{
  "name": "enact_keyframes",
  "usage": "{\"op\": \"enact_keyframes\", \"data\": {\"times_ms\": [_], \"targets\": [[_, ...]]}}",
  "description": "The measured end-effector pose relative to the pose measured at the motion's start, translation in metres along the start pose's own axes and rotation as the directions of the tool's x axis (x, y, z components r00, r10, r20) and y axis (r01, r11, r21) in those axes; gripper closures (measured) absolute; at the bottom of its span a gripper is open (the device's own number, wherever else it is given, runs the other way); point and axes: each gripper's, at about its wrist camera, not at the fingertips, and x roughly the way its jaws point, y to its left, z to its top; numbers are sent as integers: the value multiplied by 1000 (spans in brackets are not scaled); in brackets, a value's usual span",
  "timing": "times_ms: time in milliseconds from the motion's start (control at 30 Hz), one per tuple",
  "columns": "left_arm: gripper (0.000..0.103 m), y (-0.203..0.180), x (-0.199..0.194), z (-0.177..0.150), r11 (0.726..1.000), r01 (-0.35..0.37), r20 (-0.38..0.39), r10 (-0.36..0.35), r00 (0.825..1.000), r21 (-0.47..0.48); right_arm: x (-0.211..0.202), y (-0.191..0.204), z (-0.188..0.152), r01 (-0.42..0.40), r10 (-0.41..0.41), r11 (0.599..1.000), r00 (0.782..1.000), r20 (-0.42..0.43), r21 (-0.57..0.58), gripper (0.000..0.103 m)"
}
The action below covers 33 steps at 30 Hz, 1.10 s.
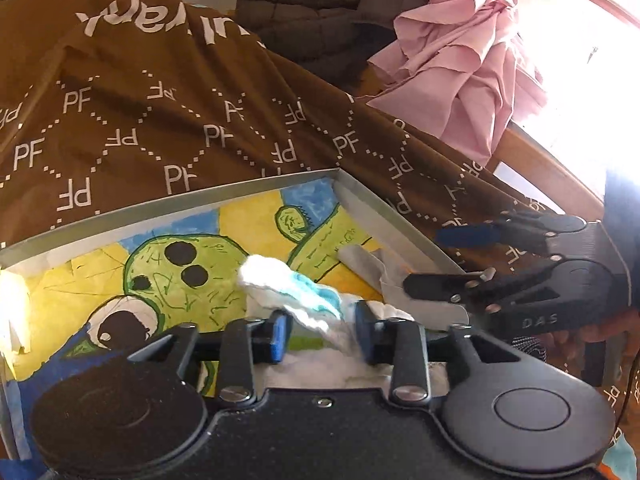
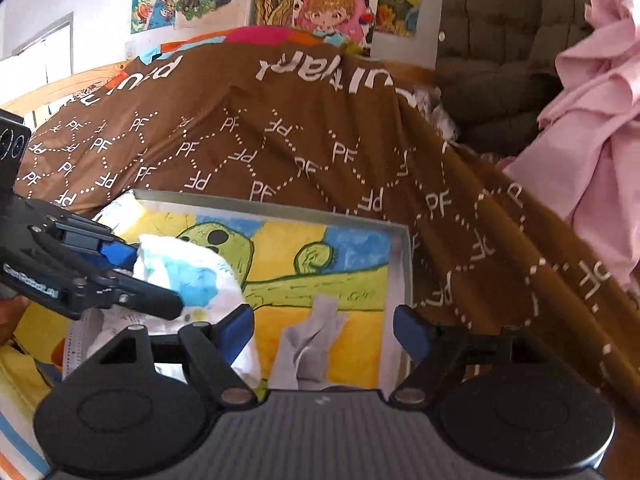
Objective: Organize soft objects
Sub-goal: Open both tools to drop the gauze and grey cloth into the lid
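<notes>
Crumpled white and blue cloth (image 1: 288, 292) in a shallow tray (image 1: 168, 200).
Left gripper (image 1: 322, 334) half open around it; right gripper (image 2: 324, 332) wide, empty.

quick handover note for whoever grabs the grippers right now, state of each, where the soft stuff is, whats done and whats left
Left gripper: jaws partly open, the white-and-blue cloth loose between them, lying in the grey box.
Right gripper: wide open, empty, over the box's right side.
Done: cloth and a grey crumpled piece are in the box.
Left: the pink fabric heaped beyond the brown blanket looks unsorted.
</notes>
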Motion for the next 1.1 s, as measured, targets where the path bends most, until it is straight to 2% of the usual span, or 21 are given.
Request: {"op": "enact_keyframes", "data": {"times_ms": [67,267,500,700,867,1000,1100], "targets": [[40,2,-3,-1,1000,-5,3,5,1000,-15,1,-1,0,-5,5,1000,1000,16,4,21],[28,5,-8,-3,999,-15,8,15,1000,-36,16,-8,-8,-15,14,999,1000,28,43,21],[25,4,-17,-5,999,-14,21,14,1000,-29,13,-10,-21,50,-53,997,997,58,54,21],[24,4,-21,-4,999,-17,30,18,999,-30,-1,-9,-16,87,-92,995,991,101,51,22],[23,3,-25,-4,999,-21,42,22,999,-29,-3,-7,-11,72,-75,997,993,94,38,21],[21,2,-28,-4,999,-20,50,21,999,-26,-9,-6,-17,32,-38,995,997,63,95,15],[19,3,-29,-4,1000,-19,54,20,998,-25,-14,-3,-22,32,-38,994,998,49,108,12]]}}
